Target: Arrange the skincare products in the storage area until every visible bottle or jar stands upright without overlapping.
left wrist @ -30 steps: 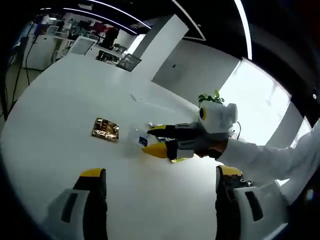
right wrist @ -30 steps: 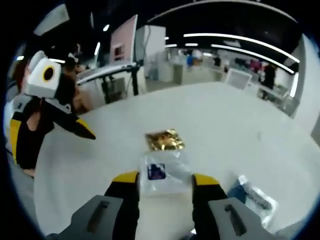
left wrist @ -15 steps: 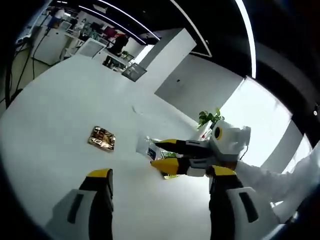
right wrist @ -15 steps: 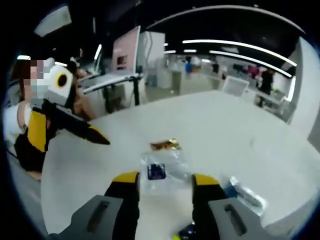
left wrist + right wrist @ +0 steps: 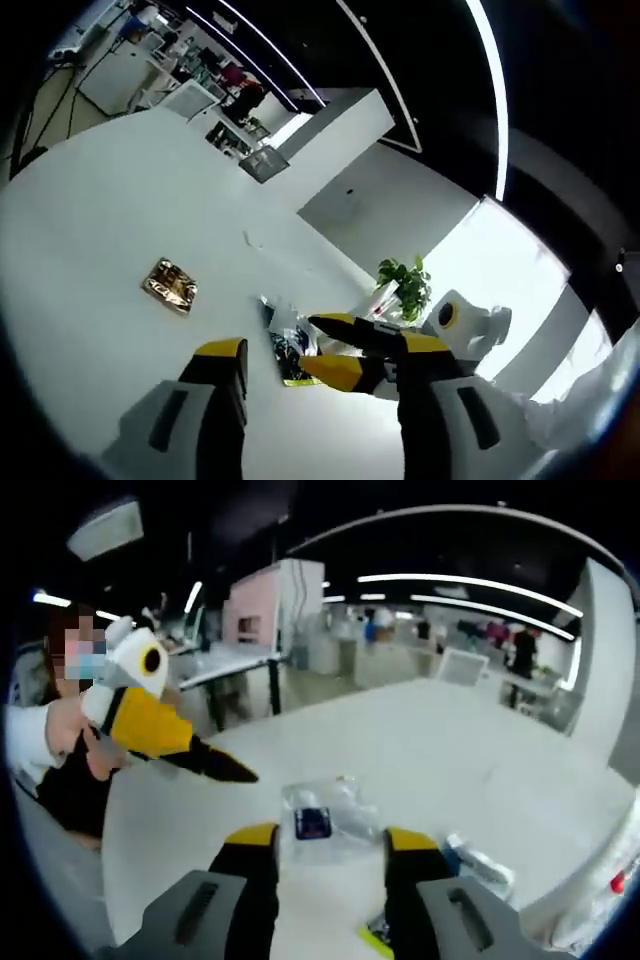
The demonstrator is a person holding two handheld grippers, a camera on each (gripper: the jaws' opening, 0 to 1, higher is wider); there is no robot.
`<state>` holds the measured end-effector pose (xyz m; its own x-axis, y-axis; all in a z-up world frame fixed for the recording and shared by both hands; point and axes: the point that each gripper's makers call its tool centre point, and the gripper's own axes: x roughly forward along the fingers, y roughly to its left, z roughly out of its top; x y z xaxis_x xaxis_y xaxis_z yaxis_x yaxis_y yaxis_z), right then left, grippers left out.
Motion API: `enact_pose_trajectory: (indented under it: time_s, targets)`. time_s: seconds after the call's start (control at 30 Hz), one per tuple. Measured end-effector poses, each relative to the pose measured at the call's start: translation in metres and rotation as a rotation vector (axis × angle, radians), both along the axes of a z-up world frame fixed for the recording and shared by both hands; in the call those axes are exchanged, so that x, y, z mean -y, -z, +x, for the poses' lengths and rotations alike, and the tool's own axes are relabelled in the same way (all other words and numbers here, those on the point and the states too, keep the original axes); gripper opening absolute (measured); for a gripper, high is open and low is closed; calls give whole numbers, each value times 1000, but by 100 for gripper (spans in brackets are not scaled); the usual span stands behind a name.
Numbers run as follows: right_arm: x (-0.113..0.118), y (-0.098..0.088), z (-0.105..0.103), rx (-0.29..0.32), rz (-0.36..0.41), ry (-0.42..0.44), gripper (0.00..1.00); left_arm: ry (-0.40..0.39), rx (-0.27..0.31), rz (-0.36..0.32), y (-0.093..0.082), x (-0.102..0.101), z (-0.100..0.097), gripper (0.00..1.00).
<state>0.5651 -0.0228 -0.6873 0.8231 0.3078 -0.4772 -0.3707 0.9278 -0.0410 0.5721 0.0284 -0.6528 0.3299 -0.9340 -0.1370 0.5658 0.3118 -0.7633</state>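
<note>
While it sits between the yellow-tipped jaws of the right gripper (image 5: 325, 842), the clear plastic packet (image 5: 328, 815) with a small dark blue label is raised above the white table (image 5: 440, 740), and the jaws press against both of its sides. In the left gripper view the same packet (image 5: 283, 318) shows at the tips of the right gripper (image 5: 312, 345), which reaches in from the right, with a sleeve behind it. Just below the packet a flat sachet with a yellow-green edge (image 5: 290, 362) lies on the table (image 5: 90, 230). A gold foil sachet (image 5: 168, 283) lies well apart, further left. The left gripper (image 5: 315, 365) has its jaws spread wide with nothing between them. In the right gripper view a blue and white sachet (image 5: 478, 862) lies on the table to the right of the jaws, and the left gripper (image 5: 225, 770) points in from the left, held by a person.
</note>
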Motion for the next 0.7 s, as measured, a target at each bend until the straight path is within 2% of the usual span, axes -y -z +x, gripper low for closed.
enact_pose_trajectory:
  time_s: [0.13,0.33,0.43,0.6,0.7]
  targets:
    - [1,-12,-12,11,-12,2,36,7,18,12,-3,1,-4,49]
    - [0,-31,-24,52,12,27,36,29,-22,-26,-15,12,-26,42]
    - [-1,-37,-28,64,30,36,36,32,-22,-33,-19,17,-32,42]
    - [-4,-44,-36,79,18,40,36,22,-1,-26,-24,20,-39,38]
    - [-2,-48,-41,92,27,58,36,22,-10,-34,-26,23,-40,38]
